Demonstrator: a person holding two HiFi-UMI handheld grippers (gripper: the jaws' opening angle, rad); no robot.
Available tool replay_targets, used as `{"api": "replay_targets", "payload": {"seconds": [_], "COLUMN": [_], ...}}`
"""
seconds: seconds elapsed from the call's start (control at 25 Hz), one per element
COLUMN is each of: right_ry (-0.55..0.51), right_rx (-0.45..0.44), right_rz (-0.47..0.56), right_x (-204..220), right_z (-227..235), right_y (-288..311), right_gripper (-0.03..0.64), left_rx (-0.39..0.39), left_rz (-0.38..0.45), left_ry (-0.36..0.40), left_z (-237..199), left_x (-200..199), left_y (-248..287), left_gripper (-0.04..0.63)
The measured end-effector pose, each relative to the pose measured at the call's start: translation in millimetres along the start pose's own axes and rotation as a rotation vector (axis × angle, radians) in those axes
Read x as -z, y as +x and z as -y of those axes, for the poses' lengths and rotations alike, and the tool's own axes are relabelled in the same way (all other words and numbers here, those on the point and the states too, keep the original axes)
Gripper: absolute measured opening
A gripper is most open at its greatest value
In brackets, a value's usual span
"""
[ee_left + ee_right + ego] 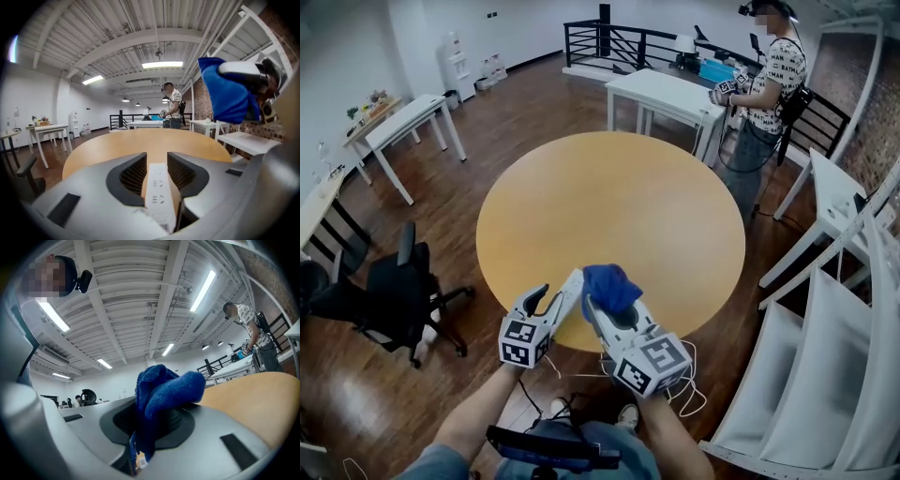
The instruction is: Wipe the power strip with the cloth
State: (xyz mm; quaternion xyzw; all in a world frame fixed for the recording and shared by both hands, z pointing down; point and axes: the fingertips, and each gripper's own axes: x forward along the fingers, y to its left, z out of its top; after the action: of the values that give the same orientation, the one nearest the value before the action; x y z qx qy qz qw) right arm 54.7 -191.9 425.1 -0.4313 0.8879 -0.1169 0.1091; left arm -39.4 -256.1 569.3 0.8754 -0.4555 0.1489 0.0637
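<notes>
A white power strip (569,289) sticks out over the near rim of the round wooden table (609,197). My left gripper (555,294) is shut on it. In the left gripper view the power strip (157,192) runs lengthwise between the two dark pads of the left gripper (156,164), held above the tabletop (140,140). Just to its right, my right gripper (605,302) is shut on a bunched blue cloth (611,286). That cloth (164,390) bulges out over the jaws of the right gripper (157,420). The left gripper view also catches the cloth (227,93) at upper right.
A black office chair (394,291) stands left of the table. White desks (403,127) line the left wall, and white shelving (825,347) is on the right. A person (769,75) stands at a white table (666,94) beyond. A white cable (689,375) hangs below the table edge.
</notes>
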Motion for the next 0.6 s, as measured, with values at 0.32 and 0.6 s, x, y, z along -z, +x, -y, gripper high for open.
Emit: {"api": "replay_targets", "payload": {"seconds": [0.32, 0.6], "right_ry": [-0.064, -0.137], "right_rx": [-0.026, -0.031], "right_rz": [0.031, 0.061], "right_x": [-24.5, -47.5], "right_z": [-6.9, -12.7], "right_y": [12.7, 11.1], "right_gripper": [0.066, 0.066], "left_rx": [0.105, 0.140], "left_rz": [0.261, 0.379], "left_ry": [-0.031, 0.008], "left_z": [30.1, 46.2], "left_x": [-106.2, -154.7], "left_y": [-37.6, -73.7], "left_gripper": [0.077, 0.013]}}
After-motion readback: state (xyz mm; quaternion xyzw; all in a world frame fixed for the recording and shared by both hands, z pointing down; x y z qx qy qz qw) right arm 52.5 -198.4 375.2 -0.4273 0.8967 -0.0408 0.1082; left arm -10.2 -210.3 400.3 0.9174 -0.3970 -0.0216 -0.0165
